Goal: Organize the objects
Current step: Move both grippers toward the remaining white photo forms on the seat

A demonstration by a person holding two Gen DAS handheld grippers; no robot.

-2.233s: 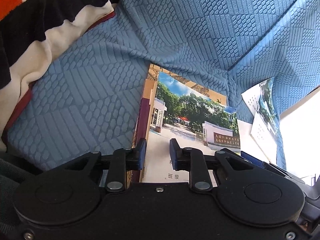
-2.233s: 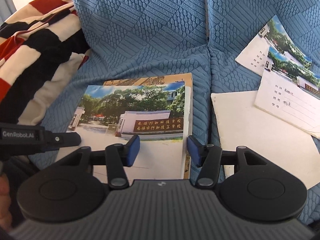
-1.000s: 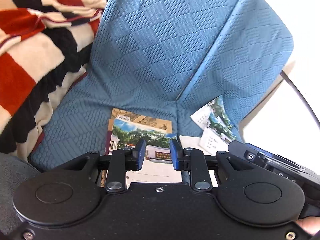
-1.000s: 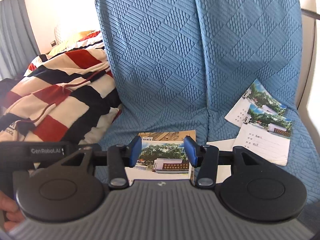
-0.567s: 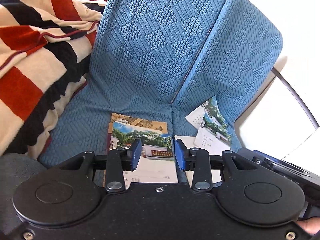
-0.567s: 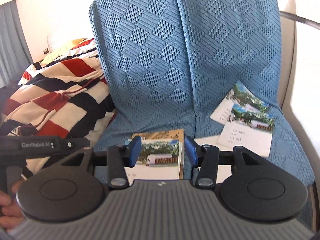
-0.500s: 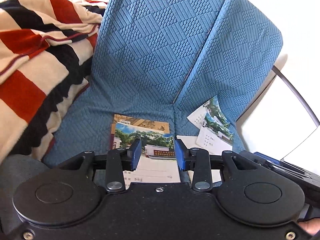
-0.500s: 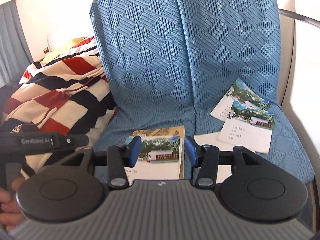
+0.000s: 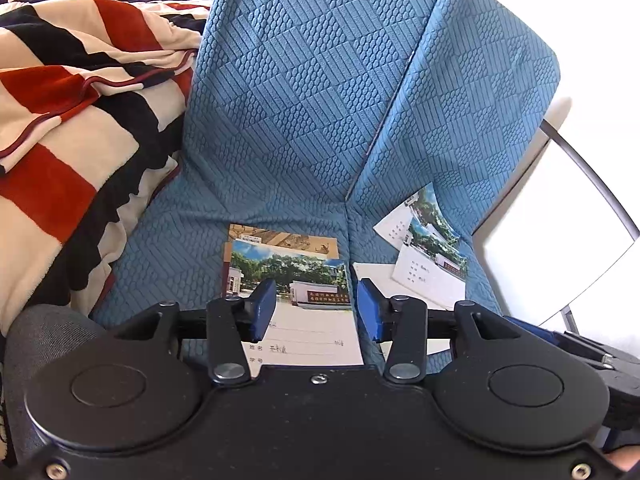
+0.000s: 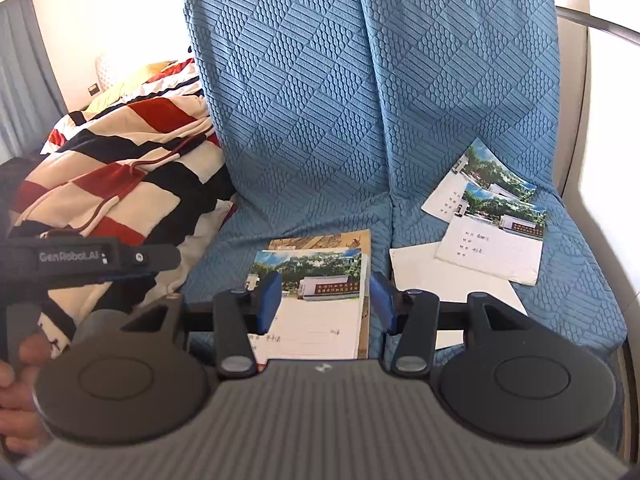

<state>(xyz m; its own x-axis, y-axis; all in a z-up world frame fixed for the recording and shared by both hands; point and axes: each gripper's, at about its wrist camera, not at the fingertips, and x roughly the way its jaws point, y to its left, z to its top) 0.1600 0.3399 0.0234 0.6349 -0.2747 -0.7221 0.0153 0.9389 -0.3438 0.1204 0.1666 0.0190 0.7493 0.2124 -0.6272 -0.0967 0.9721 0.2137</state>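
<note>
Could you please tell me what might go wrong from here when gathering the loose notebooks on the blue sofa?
1. The three thin photo-cover notebooks and white sheet on the right seat cushion overlap askew; gripping one may drag the others.
2. They lie flat on the soft blue textured sofa cover, so the fingers could snag fabric.
3. The stacked photo-cover notebook over the brown book is offset and may slide if nudged.
</note>
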